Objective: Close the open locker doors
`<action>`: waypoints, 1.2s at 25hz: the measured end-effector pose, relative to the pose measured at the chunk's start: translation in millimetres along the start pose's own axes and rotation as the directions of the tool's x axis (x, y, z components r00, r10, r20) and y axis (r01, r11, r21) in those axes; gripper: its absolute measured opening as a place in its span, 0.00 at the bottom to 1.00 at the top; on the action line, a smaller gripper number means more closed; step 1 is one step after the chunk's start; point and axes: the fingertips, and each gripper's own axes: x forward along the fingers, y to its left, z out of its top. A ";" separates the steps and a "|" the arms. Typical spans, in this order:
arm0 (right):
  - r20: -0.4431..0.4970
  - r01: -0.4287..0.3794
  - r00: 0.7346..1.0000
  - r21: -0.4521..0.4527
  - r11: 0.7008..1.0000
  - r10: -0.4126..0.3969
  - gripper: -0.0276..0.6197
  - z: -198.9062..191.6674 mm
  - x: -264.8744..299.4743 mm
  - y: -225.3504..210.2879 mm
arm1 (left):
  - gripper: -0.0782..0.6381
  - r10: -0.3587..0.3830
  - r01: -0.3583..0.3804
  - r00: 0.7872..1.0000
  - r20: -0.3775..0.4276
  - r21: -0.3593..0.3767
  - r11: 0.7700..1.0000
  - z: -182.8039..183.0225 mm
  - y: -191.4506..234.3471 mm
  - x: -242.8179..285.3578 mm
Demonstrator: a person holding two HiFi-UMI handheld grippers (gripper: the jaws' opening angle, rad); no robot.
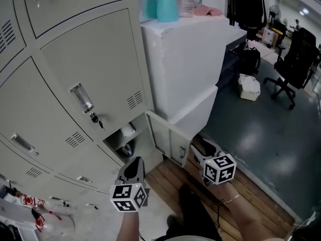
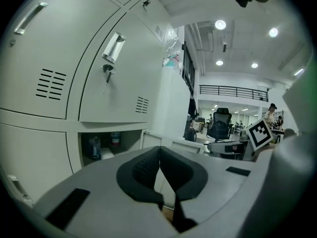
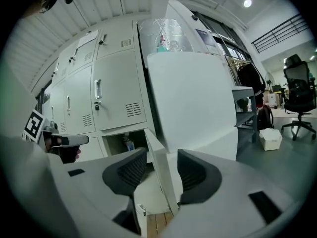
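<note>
The right gripper (image 3: 162, 175) has its jaws wide apart. The free edge of the pale grey metal locker door (image 3: 158, 155) shows between them, apparently unpinched, likely lined up for a push. The left gripper (image 2: 159, 168) is closed on nothing, near the open bottom compartment (image 2: 101, 145). The door stands swung out beside the tall white cabinet (image 3: 193, 103).

Left gripper (image 1: 133, 163) fingers (image 2: 143, 170) together; right gripper (image 1: 199, 149) fingers (image 3: 124, 171) apart.
</note>
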 end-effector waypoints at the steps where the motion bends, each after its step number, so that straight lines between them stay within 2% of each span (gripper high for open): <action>1: -0.004 -0.009 1.000 -0.009 1.000 0.009 0.33 -1.2 4.5 -0.7 | 0.14 0.000 0.000 1.000 -0.005 0.000 1.000 -1.7 -0.9 2.7; 5: -0.025 -0.033 0.999 -0.032 0.999 0.032 0.31 -5.4 22.4 -4.0 | 0.14 0.005 -0.005 1.000 -0.022 -0.008 1.000 -7.3 -0.6 9.9; 9: -0.023 -0.046 0.999 -0.016 0.999 0.045 0.26 -6.5 33.0 -3.7 | 0.14 0.017 -0.018 0.999 -0.030 -0.020 1.000 -12.7 3.8 9.5; 14: -0.032 -0.049 0.998 -0.027 0.998 0.048 0.22 -8.8 31.9 9.0 | 0.14 0.035 -0.036 0.999 -0.024 -0.034 0.999 -14.2 13.8 -0.6; 19: -0.037 -0.070 0.997 -0.068 0.995 0.067 0.21 -13.2 22.0 37.7 | 0.14 0.057 -0.057 0.998 -0.006 -0.042 0.997 -11.0 24.7 -20.0; 30: -0.056 -0.193 0.981 -0.152 0.969 0.186 0.20 -27.1 24.0 110.4 | 0.14 0.150 -0.148 0.989 0.019 -0.059 0.987 -12.7 55.4 -70.9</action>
